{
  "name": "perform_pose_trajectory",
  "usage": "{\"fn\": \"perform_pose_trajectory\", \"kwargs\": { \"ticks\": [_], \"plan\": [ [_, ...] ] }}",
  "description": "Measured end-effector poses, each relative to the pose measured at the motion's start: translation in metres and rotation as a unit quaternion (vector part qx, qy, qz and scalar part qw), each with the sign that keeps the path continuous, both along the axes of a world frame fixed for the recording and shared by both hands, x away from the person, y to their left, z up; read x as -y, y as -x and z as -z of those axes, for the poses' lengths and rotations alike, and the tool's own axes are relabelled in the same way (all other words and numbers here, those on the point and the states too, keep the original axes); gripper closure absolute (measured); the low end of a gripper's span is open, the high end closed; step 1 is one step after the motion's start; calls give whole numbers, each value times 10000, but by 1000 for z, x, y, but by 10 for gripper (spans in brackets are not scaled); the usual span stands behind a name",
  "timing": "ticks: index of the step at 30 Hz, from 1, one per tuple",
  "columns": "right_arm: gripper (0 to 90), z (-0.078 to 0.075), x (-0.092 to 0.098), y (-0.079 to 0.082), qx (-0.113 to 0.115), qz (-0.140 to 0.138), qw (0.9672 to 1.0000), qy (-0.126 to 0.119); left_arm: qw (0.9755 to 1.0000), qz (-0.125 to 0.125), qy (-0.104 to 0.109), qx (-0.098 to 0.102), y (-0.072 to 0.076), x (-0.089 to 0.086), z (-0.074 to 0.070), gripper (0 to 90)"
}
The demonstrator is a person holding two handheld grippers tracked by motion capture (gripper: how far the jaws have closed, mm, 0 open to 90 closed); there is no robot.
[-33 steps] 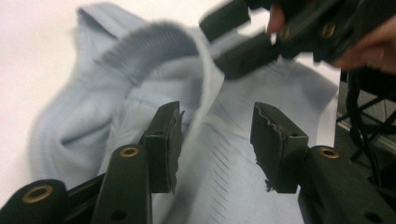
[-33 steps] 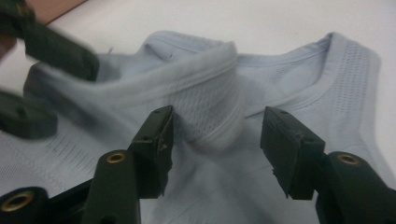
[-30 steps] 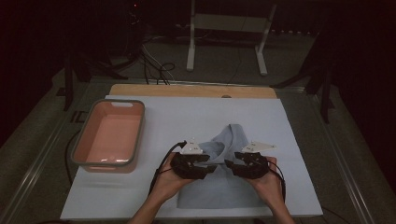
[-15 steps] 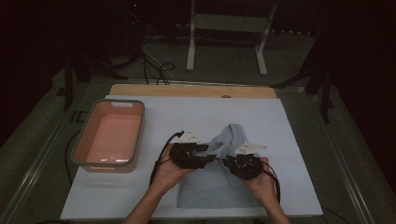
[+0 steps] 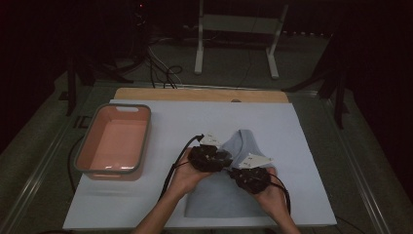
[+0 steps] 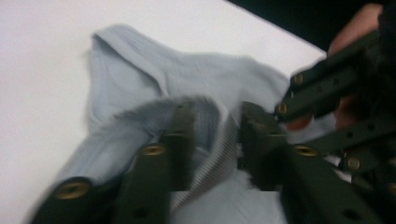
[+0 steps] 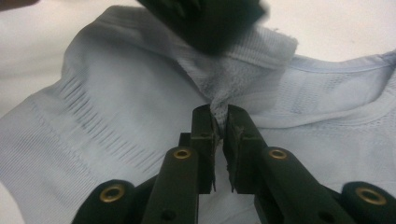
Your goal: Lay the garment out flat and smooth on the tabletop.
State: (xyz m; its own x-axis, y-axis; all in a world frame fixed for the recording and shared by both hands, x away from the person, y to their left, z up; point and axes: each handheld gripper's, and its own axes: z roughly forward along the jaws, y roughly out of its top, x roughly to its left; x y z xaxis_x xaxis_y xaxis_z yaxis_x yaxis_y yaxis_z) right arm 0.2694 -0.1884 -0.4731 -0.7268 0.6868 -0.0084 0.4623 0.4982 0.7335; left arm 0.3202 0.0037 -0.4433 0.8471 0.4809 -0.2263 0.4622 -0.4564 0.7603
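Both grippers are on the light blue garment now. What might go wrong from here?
1. The right gripper pinches only a thin pucker of the light blue garment; a pull may slip it free.
2. The left gripper has just been closing around a ribbed edge, but its pads do not clearly clamp it yet.
3. The grippers sit close together, so they may knock each other.

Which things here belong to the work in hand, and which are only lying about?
In use:
- light blue garment, on the white table cover
- right gripper, shut on a fold of it
- left gripper, jaws just closing around its ribbed hem

Lying about:
- pink tub, at the left
- white metal stand, behind the table
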Motion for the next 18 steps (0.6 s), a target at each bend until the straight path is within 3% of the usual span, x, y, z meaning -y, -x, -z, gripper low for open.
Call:
{"fn": "perform_pose_trajectory", "kwargs": {
  "ticks": [3,5,10,14,18],
  "plan": [
    [737,2,2,1,-70,-31,10000,11,9998,65,-159,40,8,-3,2,864],
    [710,3,3,1,-74,-39,10000,12,9998,79,-187,34,10,-5,3,869],
    [511,2,9,1,-110,45,9999,-56,9999,32,-108,-28,21,-18,9,876],
    [469,0,11,-1,-172,69,9994,-291,9999,49,-46,-80,34,-28,16,876],
    [472,0,8,-2,-222,-16,9991,-349,9998,76,-61,-186,39,-31,23,876]
  ]
}}
